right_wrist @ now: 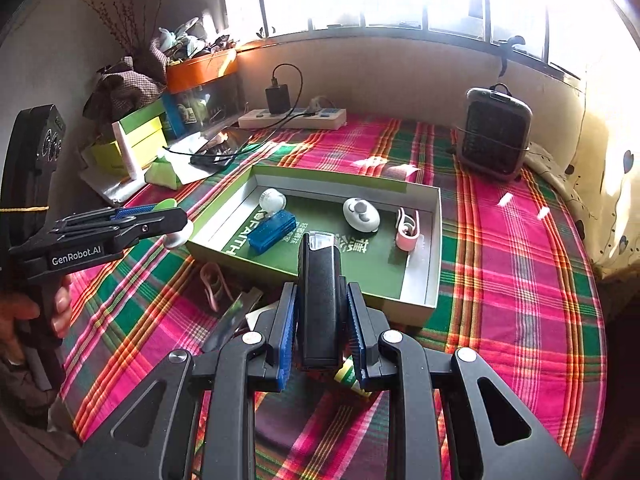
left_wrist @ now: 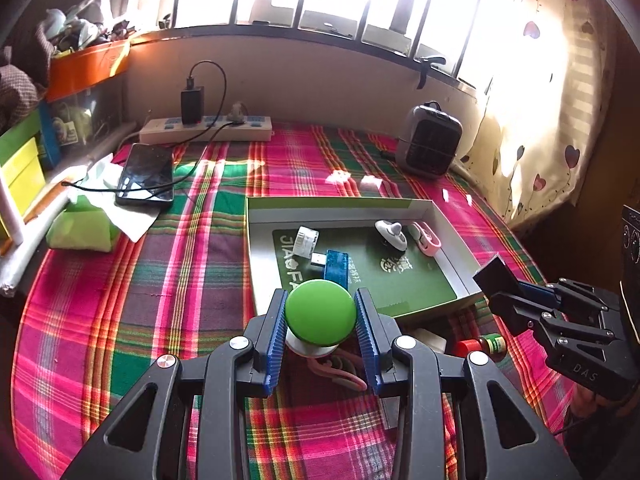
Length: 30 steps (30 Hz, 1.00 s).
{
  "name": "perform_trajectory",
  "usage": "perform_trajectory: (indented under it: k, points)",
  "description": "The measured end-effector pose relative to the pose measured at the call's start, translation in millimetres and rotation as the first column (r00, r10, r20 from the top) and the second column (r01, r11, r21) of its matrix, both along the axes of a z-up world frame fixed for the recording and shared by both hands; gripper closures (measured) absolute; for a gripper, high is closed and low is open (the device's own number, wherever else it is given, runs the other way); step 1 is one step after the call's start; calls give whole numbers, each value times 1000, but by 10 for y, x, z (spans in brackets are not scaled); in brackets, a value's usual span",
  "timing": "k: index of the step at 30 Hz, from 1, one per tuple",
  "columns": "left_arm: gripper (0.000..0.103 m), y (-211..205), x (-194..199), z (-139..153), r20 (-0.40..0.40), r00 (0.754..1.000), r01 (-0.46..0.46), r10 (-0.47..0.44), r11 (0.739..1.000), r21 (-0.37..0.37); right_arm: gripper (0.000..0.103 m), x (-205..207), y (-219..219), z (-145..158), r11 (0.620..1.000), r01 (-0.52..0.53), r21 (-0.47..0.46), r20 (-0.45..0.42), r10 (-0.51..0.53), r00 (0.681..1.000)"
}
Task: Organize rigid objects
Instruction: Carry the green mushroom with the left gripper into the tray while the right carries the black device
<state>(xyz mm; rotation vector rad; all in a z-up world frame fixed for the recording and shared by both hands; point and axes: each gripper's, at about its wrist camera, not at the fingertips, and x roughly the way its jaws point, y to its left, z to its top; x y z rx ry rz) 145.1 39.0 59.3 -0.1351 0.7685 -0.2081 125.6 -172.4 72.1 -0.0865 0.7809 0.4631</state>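
Gripping a green-capped jar (left_wrist: 320, 312), the left gripper (left_wrist: 320, 316) hovers by the tray (left_wrist: 344, 201); the right gripper (right_wrist: 320, 320) clamps a black device (right_wrist: 319, 300).

Both wrist views near, share box (left_wrist: 456, 236) (right_wrist: 434, 248)

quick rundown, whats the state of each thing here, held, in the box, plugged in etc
left gripper: shut on the green-capped object
green-capped object: held, above the cloth
right gripper: shut on the black device
black device: held upright
green box: open, on the cloth
blue usb module: lying in the box
pink clip: in the box, by its wall
black charger: plugged into the power strip
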Motion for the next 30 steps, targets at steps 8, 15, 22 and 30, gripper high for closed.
perform_trajectory:
  k: [8,15,22,30]
  points:
    - [71,-52,234,-81,-26,1000,12,-12,1000,0,78,344,56,19,1000,4,-2,-22,-4,1000]
    - [71,-64,421,-192,-56,998,18,-17,1000,11,78,667,231,-45,1000,-26,4,-57,26,998]
    - [71,-51,579,-304,-83,996,14,-14,1000,11,78,978,434,-201,998,-56,-15,-113,54,992]
    - [71,-70,675,-361,-90,996,17,-16,1000,16,78,1219,555,-389,997,-70,-32,-163,63,985]
